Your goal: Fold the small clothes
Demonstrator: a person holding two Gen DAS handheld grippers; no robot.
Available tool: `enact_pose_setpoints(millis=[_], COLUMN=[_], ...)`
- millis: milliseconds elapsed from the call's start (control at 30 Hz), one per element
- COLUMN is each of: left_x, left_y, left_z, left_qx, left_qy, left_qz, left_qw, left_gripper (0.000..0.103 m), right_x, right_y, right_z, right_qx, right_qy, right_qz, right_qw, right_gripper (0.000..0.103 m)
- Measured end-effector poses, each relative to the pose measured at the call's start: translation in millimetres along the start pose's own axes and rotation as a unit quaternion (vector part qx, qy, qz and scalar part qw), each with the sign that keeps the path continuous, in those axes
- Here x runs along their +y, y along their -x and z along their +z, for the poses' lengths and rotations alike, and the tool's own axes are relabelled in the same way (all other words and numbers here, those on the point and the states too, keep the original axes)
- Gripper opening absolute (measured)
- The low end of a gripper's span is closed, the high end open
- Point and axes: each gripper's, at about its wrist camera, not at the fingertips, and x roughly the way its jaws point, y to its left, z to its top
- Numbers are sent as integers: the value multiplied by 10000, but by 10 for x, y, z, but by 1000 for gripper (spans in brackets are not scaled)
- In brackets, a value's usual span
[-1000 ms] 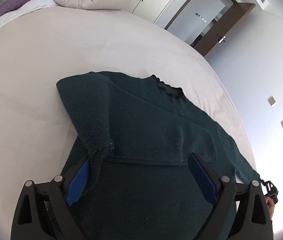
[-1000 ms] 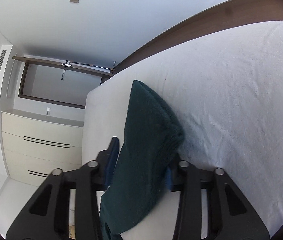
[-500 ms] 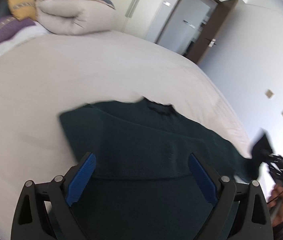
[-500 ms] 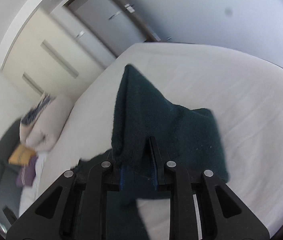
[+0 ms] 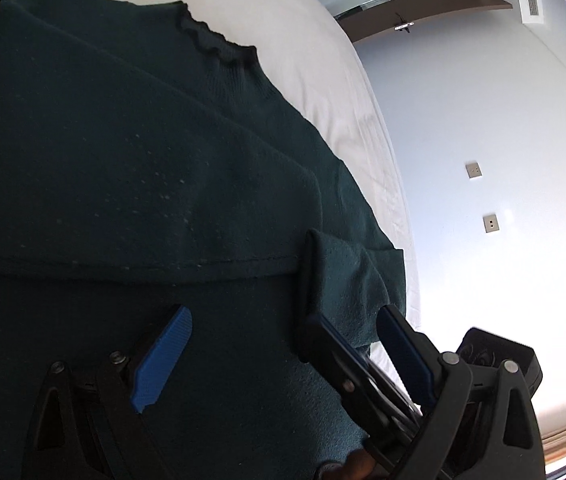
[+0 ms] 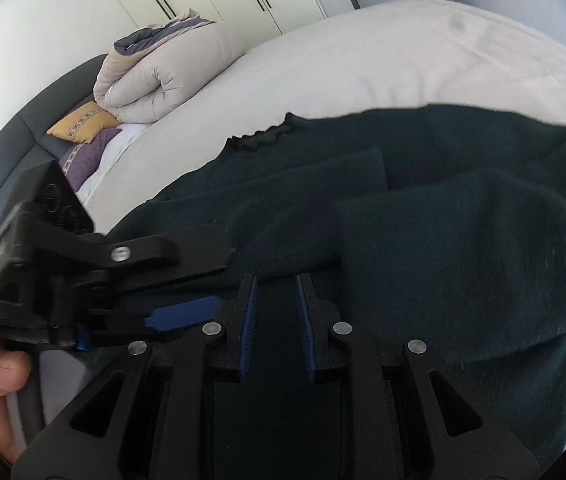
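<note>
sweater [image 5: 131, 152] soft, limp knit on bed [image 6: 363, 52] | left gripper [image 5: 283, 344] jaws apart | right gripper [image 6: 275, 312] clamps sleeve [image 6: 463, 240] | you should grip cuff or hem edges

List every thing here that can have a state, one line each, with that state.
left gripper: open, holds nothing, low over the sweater.
right gripper: shut on the sleeve cuff, as far as shows.
sweater: flat on the bed, partly folded.
sleeve: drawn in across the sweater's body.
duvet: rolled up at the head of the bed.
</note>
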Motion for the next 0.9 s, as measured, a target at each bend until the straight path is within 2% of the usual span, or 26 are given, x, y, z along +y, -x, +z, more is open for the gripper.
enact_pose_setpoints(millis=[100,200,300,433,533,667,900], left_x=[-100,-227,-361,-577,-583,-562,-557], left_y=[-81,-258,-420,-611,-662,-681,-578], left_z=[-39,-33,-47,-93,-80,-38,-32], left_qx=[63,164,192,239,216,256,223], left_qy=[-122,-252,-368,-829,-859,-879,-913], left_qz=[89,220,400,870,1101,1356,1426], left_qw=[9999,9993,9983,9925,9900,9865,9853], left_gripper=[95,96,96,91,75,39,13], right_x=[-628,-955,-1276,-1490,-1612,-1832,-1829], right_y=[280,548,627,688,696,797,795], right_z=[361,217,-38,-227,-292,-425,-442], right_qx=[-46,-265,-158,-313,-391,-591,-679], right_qy=[-463,-1024,-1697,-1920,-2079,-2278,-2103], right_qz=[194,194,435,781,1004,1350,1269], right_qw=[9987,9942,9844,9778,9722,9625,9670], right_gripper=[19,20,22,22,22,21,21])
